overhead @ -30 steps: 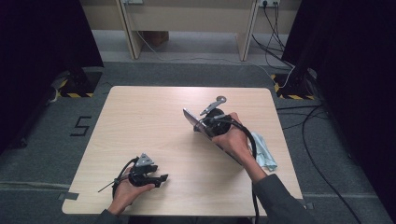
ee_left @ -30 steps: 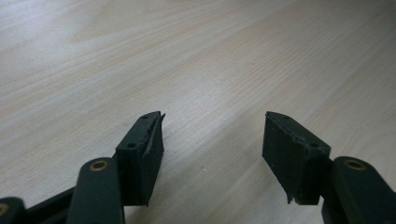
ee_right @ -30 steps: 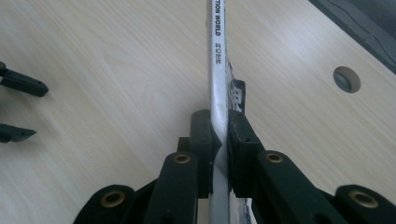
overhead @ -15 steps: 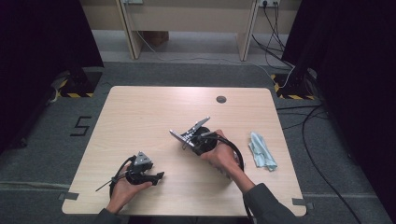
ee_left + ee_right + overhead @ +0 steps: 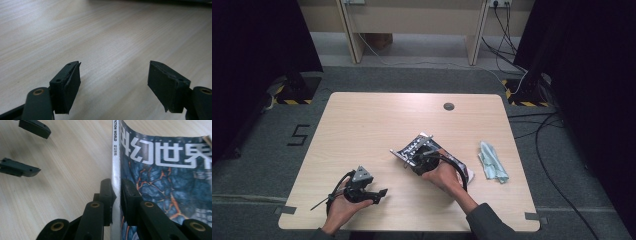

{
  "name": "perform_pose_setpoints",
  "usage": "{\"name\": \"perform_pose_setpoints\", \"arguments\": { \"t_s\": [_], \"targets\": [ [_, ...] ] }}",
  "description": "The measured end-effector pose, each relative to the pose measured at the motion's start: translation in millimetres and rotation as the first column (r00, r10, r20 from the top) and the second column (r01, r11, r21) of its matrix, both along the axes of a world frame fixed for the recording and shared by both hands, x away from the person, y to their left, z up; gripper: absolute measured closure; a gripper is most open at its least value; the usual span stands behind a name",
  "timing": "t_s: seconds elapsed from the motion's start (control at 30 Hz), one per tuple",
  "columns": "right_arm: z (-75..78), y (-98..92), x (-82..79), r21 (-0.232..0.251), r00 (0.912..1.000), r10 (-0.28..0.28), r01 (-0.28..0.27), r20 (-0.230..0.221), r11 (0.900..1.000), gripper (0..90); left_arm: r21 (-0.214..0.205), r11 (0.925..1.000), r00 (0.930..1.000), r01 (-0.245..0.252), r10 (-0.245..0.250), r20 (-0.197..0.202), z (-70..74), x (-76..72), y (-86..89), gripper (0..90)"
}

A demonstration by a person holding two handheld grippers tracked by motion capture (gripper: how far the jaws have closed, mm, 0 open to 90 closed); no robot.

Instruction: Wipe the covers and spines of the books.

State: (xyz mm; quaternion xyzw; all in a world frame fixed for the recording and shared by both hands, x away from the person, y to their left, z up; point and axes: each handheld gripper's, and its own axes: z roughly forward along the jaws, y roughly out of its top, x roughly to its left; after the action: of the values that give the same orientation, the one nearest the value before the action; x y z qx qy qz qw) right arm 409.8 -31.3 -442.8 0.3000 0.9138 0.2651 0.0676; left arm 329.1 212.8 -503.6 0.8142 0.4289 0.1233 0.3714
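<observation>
Right now the right gripper [image 5: 117, 195] is clamped on a magazine [image 5: 165, 177]; in the right gripper view its two black jaws pinch the white spine, one jaw on the bare-wood side and one on the blue cover, which carries large white Chinese characters and orange crack-like lines. From the high view the magazine [image 5: 412, 148] sits in the right half of the desk [image 5: 362, 120], roughly midway between the far and near edges, tilted up off the surface in the grip rather than lying flat — the person's right hand [image 5: 443, 172] reaches in from the near edge behind it.

Near the near-left corner the left gripper [image 5: 381, 193] rests low over the wood in the person's left hand [image 5: 339, 210], its grey three-cornered plate on top; its jaws have just been opening and stand well apart — in the left gripper view nothing but bare desk [image 5: 105, 32] lies between the two pads. It is well apart from the magazine; its jaw tips also show at the upper left of the right gripper view.

By the right edge a pale blue-green cloth [image 5: 493, 161] lies crumpled, near the magazine but not touching it; a small dark round grommet [image 5: 449, 106] sits close to the far edge.
</observation>
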Motion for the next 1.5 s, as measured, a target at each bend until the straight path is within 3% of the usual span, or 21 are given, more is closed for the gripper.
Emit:
{"name": "perform_pose_setpoints", "arguments": {
  "t_s": [0.13,0.33,0.53,0.8,0.9,1.1,1.2,1.27,1.43,1.5],
  "targets": [
    [-11.0,6.3,-0.9,-0.008,0.9999,0.016,-0.016,-0.003,0.9998,77.2,-0.001,0.9999,0.9998,0.012,-0.012,-0.014,-1.3,-4.2,-0.1,24.7],
    [-14.9,11.0,-0.7,-0.019,0.9999,0.013,-0.013,-0.006,0.9997,73.8,0.003,0.9994,0.9991,0.034,-0.033,-0.025,-3.3,-4.9,-4.1,24.2],
    [-15.5,8.8,-0.9,0.012,0.9991,-0.012,0.013,-0.040,0.9999,68.2,-0.001,0.9997,0.9987,0.026,-0.026,-0.043,-6.1,-3.8,-4.7,24.2],
    [-17.8,10.3,-1.9,0.036,0.9964,0.000,0.003,-0.085,0.9994,59.9,-0.008,0.9997,0.9990,0.023,-0.023,-0.038,-4.9,-3.4,-4.9,24.3],
    [-15.6,8.1,-1.7,0.056,0.9991,-0.008,0.010,-0.041,0.9984,60.6,-0.010,0.9997,0.9990,0.024,-0.024,-0.039,-5.0,-3.6,-5.7,24.3],
    [-8.9,-10.6,6.2,0.078,0.9985,-0.054,0.053,0.013,0.9955,51.0,-0.032,0.9988,0.9984,0.038,-0.039,-0.040,-5.0,-4.4,-10.9,24.5],
    [-9.6,-24.4,11.9,0.063,0.9918,-0.113,0.110,0.059,0.9919,45.4,-0.043,0.9981,0.9983,0.044,-0.045,-0.036,-4.8,-4.6,-14.0,24.3],
    [-12.6,-39.0,18.5,0.048,0.9812,-0.168,0.164,0.094,0.9852,43.2,-0.054,0.9977,0.9984,0.040,-0.042,-0.037,-4.8,-4.5,-16.4,24.0],
    [-19.9,-72.4,29.6,0.058,0.9636,-0.256,0.252,0.077,0.9660,37.5,-0.082,0.9962,0.9986,0.030,-0.033,-0.042,-5.8,-3.0,-23.0,23.0],
    [-21.4,-80.2,31.2,0.060,0.9607,-0.266,0.262,0.078,0.9631,36.4,-0.094,0.9953,0.9986,0.022,-0.026,-0.045,-5.8,-2.3,-26.2,22.6]
  ]
}}
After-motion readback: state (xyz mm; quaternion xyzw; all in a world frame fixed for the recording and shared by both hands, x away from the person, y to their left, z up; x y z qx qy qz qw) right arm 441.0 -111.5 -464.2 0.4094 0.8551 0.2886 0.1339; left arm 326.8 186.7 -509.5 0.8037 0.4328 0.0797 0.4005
